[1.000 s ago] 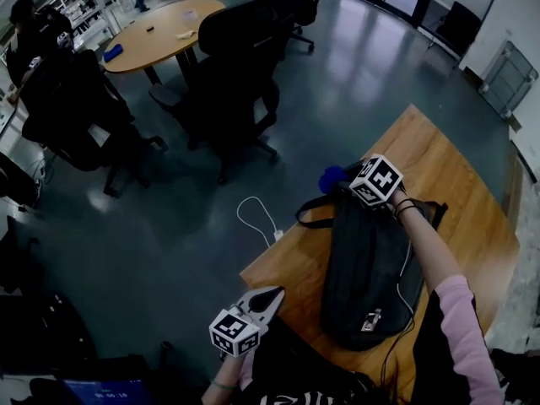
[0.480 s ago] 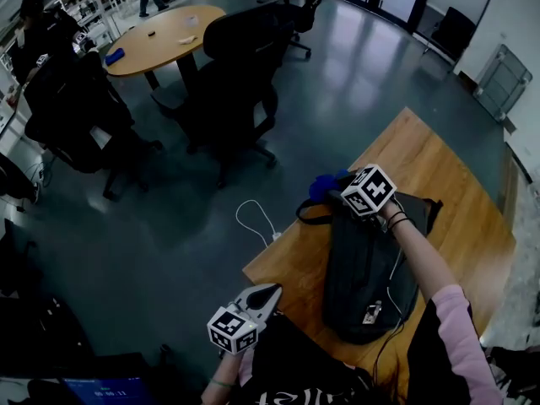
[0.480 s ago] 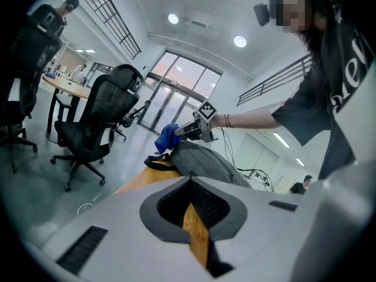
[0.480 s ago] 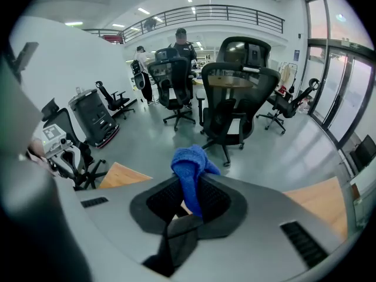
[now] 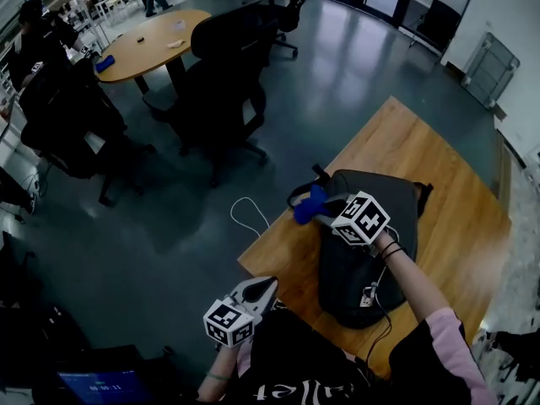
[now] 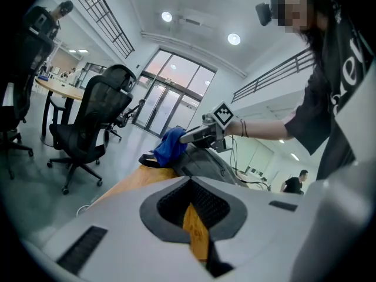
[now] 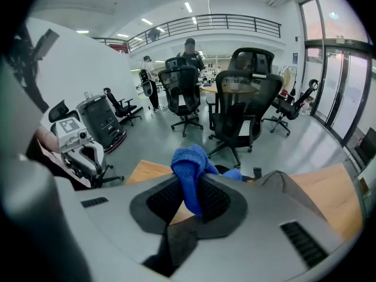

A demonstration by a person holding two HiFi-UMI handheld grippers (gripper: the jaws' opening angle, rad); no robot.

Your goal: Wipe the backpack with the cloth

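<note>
The right gripper (image 7: 191, 188) is clenched on the blue cloth (image 7: 189, 168), which bunches up out of the pinched jaws. In the head view this gripper (image 5: 324, 219) reaches across the dark backpack (image 5: 384, 194), which lies flat on the wooden table (image 5: 426, 146), and the cloth (image 5: 308, 206) hangs at the backpack's far end, beside its strap (image 5: 297, 194). The left gripper (image 6: 191, 185) has its jaws together on nothing. It hovers off the backpack's near end, past the table edge (image 5: 268, 283).

Only the left gripper view gives a side look: the cloth (image 6: 170, 145) sits against the backpack's (image 6: 207, 164) end, though I cannot tell whether it presses on it. Only the right gripper view shows the office chairs (image 7: 242, 107) beyond the backpack (image 7: 285, 184).
</note>
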